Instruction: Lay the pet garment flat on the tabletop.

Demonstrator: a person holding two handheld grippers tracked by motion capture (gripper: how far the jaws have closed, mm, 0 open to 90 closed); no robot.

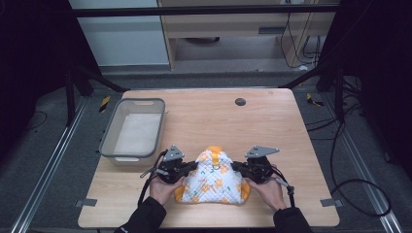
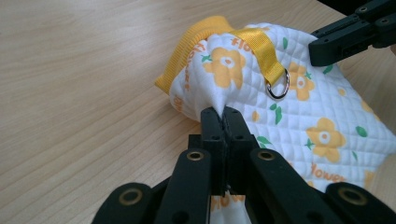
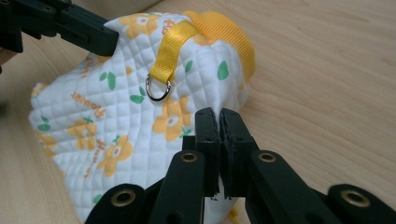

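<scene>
Garment (image 1: 214, 179) here is a small quilted white thing with orange flowers, green leaves and yellow ribbed trim, sitting on the wooden worktop (image 1: 272, 126) near the front edge, right between the two hands. Left gripper (image 1: 190, 167) has its fingers (image 2: 212, 122) squeezed tight on a pinch of the fabric at the garment's left side, you can see the cloth bunching up into the tips. Right gripper (image 1: 236, 166) is the same deal on the other side, fingers (image 3: 208, 123) clamped together on a fold of the quilted edge. A yellow strap (image 2: 261, 49) with a metal ring (image 2: 279, 87) runs down the middle of the garment. Off to the left and well apart sits a grey plastic bin (image 1: 109, 138) on the worktop's left edge.
</scene>
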